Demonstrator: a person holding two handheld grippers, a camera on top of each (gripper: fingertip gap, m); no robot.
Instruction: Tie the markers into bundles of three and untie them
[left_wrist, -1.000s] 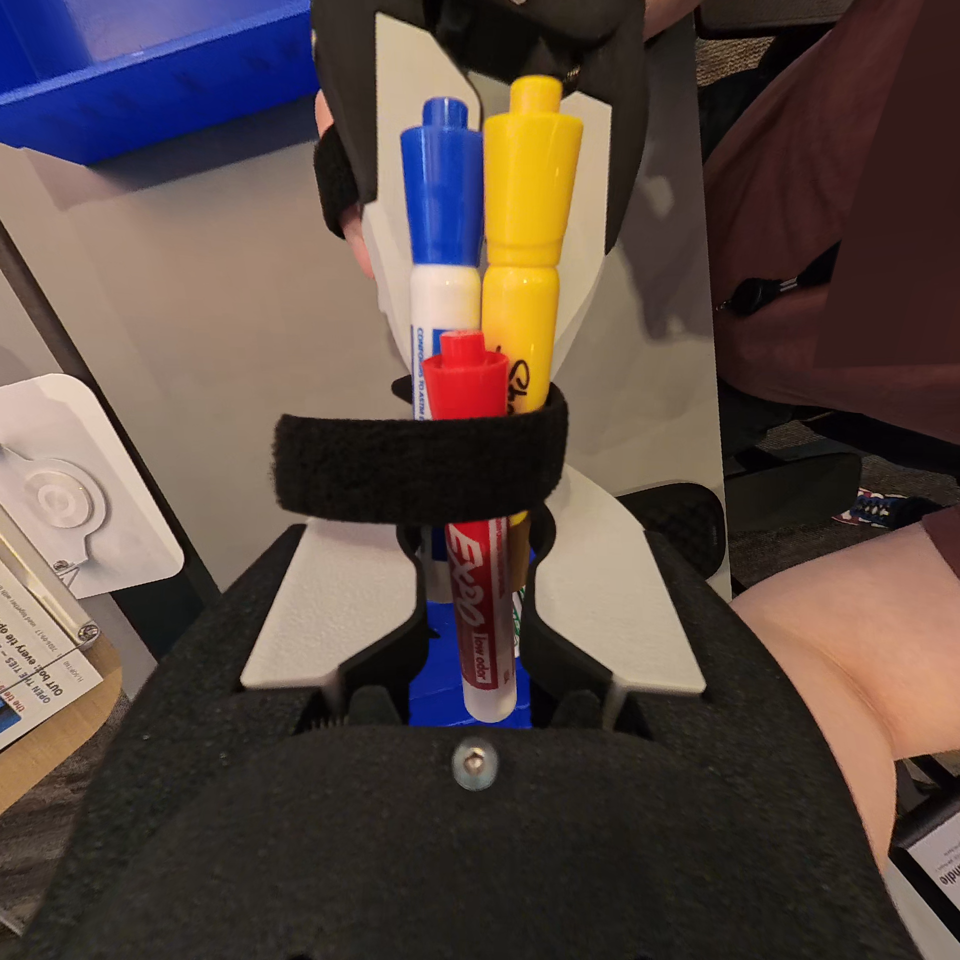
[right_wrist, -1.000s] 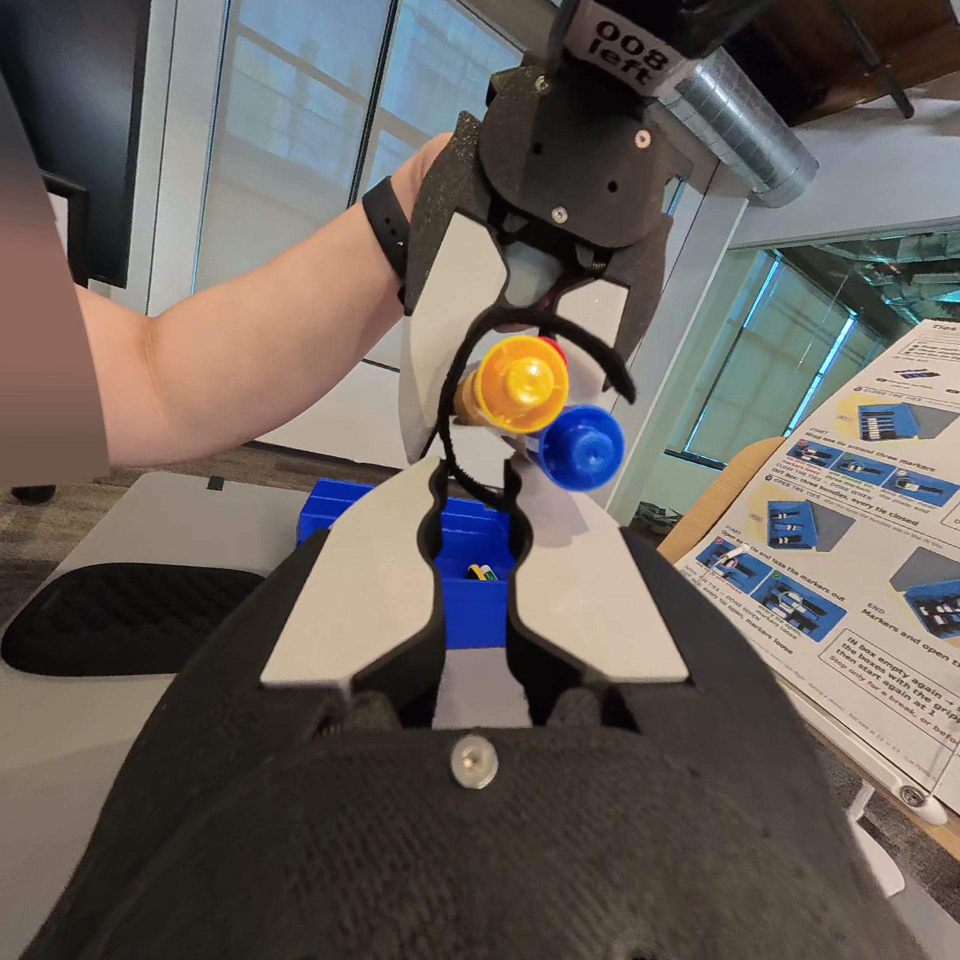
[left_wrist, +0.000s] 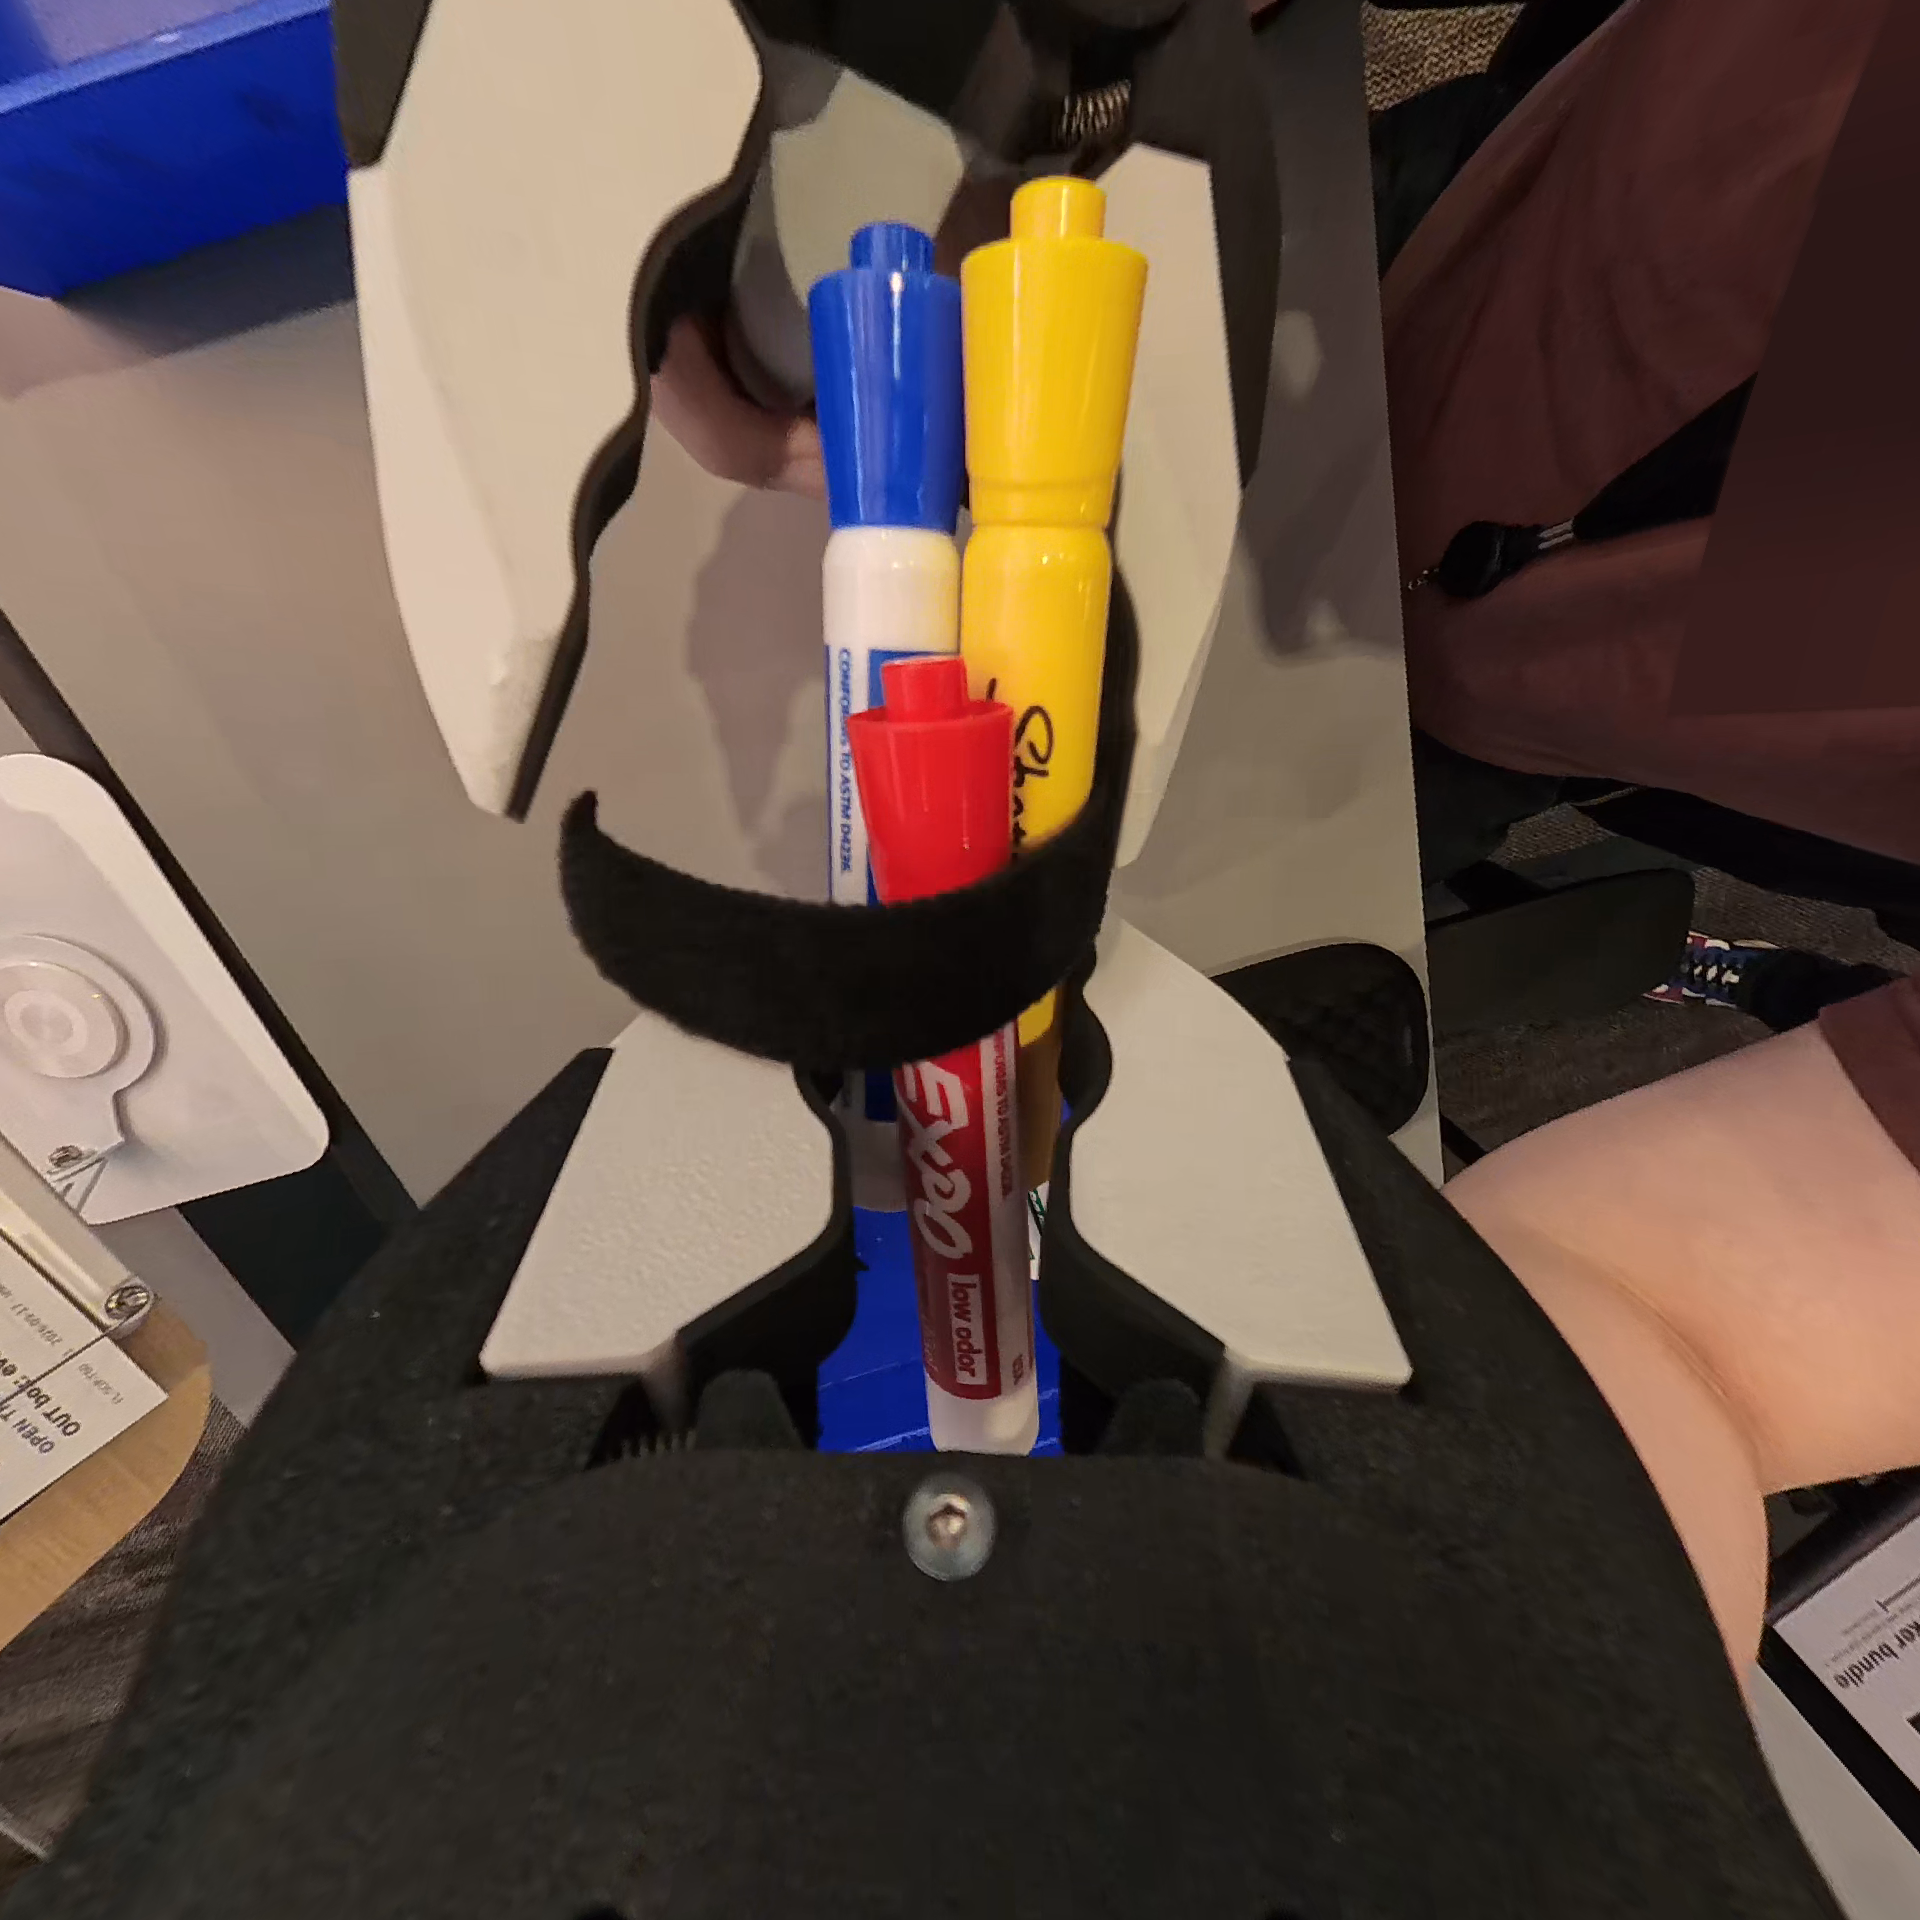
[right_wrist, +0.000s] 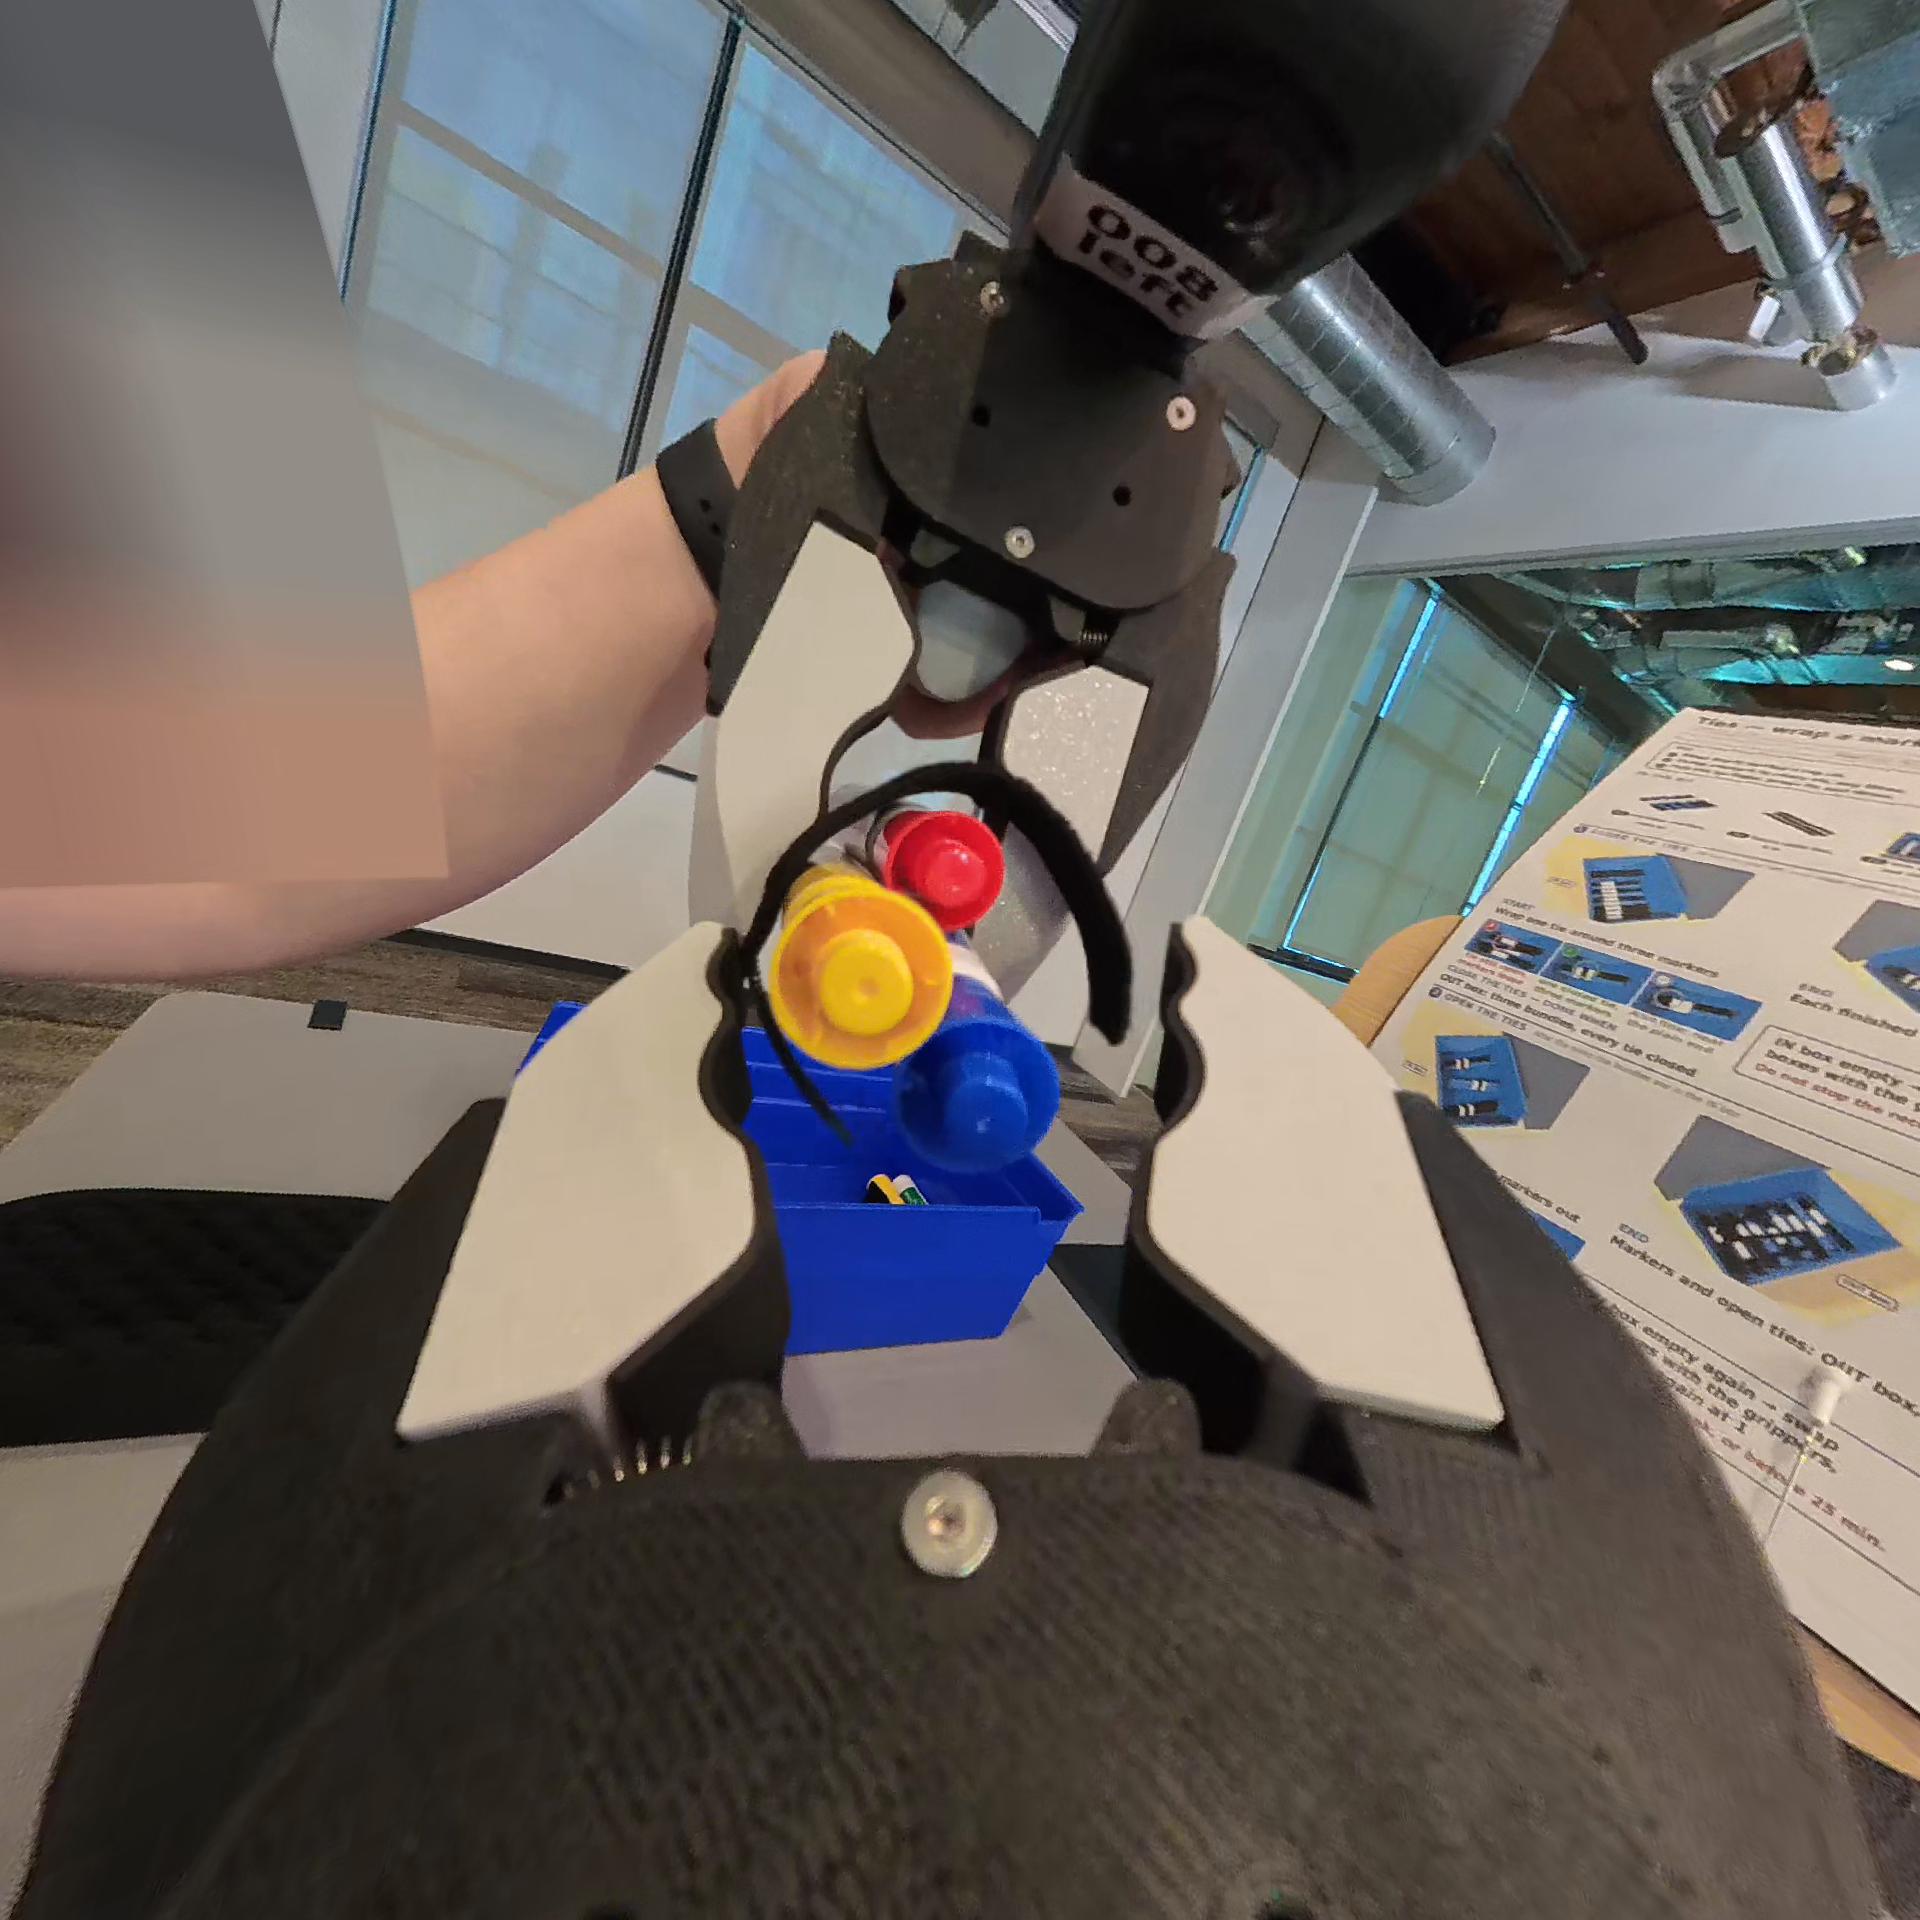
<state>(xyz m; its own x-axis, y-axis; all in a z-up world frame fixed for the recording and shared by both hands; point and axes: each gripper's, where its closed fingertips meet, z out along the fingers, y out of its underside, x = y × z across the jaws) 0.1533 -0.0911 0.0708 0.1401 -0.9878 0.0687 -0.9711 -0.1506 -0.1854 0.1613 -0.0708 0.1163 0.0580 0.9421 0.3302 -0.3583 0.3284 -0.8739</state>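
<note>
While our left gripper (left_wrist: 951, 1049) stays out of the way of nothing and simply clamps its jaws on the three markers, we see them standing up between its grey fingers (left_wrist: 665, 1195) in the left wrist view: from left to right, the blue marker (left_wrist: 885, 436) with its white barrel, the red marker (left_wrist: 951, 1039) lying in front and lower, and the yellow marker (left_wrist: 1044, 520) tallest at the right. A black hook-and-loop strap (left_wrist: 821, 956) curves loosely round the front of the bundle, its left end sticking free and unfastened. Beyond the caps, our right gripper (left_wrist: 821, 727) faces us with its jaws wide apart, a grey finger on either side of the markers. In the right wrist view we see that gripper (right_wrist: 951, 1018) spread open around the three caps, the strap's free end (right_wrist: 1081, 914) arching over them and touching neither finger that we can tell. Below the bundle sits a blue bin (right_wrist: 914, 1257) on the grey table (right_wrist: 208, 1049), and an instruction sheet (right_wrist: 1683, 1091) lies at the far right.
</note>
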